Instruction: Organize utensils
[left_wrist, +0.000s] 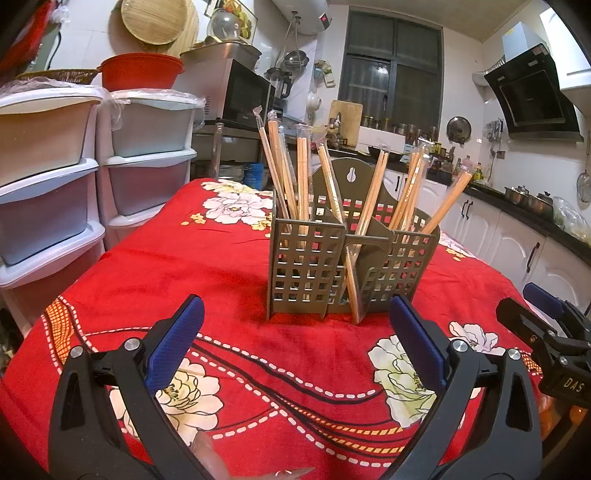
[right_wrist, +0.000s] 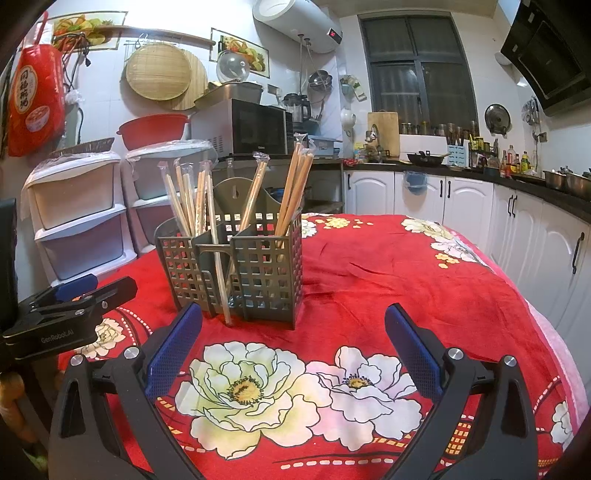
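Note:
A grey slotted utensil holder (left_wrist: 306, 273) (right_wrist: 269, 277) stands on the red flowered tablecloth (left_wrist: 207, 266) (right_wrist: 388, 280). Several wrapped pairs of wooden chopsticks (left_wrist: 282, 173) (right_wrist: 293, 188) stand in its compartments. One pair (left_wrist: 351, 269) (right_wrist: 220, 273) leans in the middle front slot with its tip on the cloth. My left gripper (left_wrist: 295, 314) is open and empty, just in front of the holder. My right gripper (right_wrist: 293, 321) is open and empty, in front of the holder and slightly to its right. Each gripper shows at the edge of the other's view (left_wrist: 554, 332) (right_wrist: 66, 306).
White plastic drawer units (left_wrist: 51, 192) (right_wrist: 81, 225) stand beyond the table's left side. A microwave (right_wrist: 255, 127) sits behind the holder. White kitchen cabinets with a dark counter (right_wrist: 517, 221) run along the right, past the table's edge.

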